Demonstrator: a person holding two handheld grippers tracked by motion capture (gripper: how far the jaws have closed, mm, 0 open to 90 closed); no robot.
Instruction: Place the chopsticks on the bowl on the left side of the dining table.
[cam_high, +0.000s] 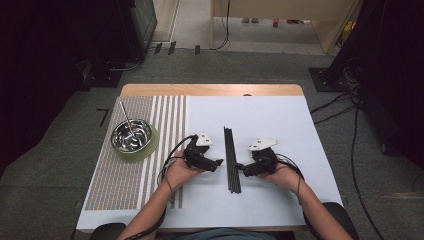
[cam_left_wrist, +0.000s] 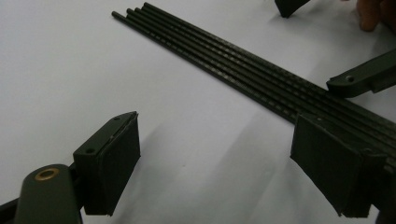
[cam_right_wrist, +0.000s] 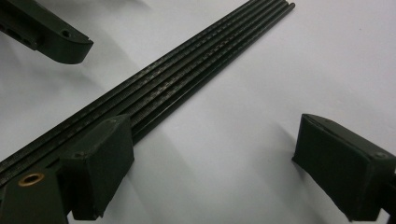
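High view: rods (cam_high: 231, 159) lie mid-table, running 12 to 6 o'clock on the white sheet (cam_high: 280, 125). Left gripper (cam_high: 216, 162) sits at their 9 o'clock, right gripper (cam_high: 241, 168) at 3 o'clock; both have jaws spread wide, holding nothing. Bowl (cam_high: 132, 135) sits at 10 o'clock.

In your left gripper view, the near end of the black rods (cam_left_wrist: 243, 65) runs behind a pad and off the right edge. In your right gripper view, their near end is covered by the left pad (cam_right_wrist: 100, 165).
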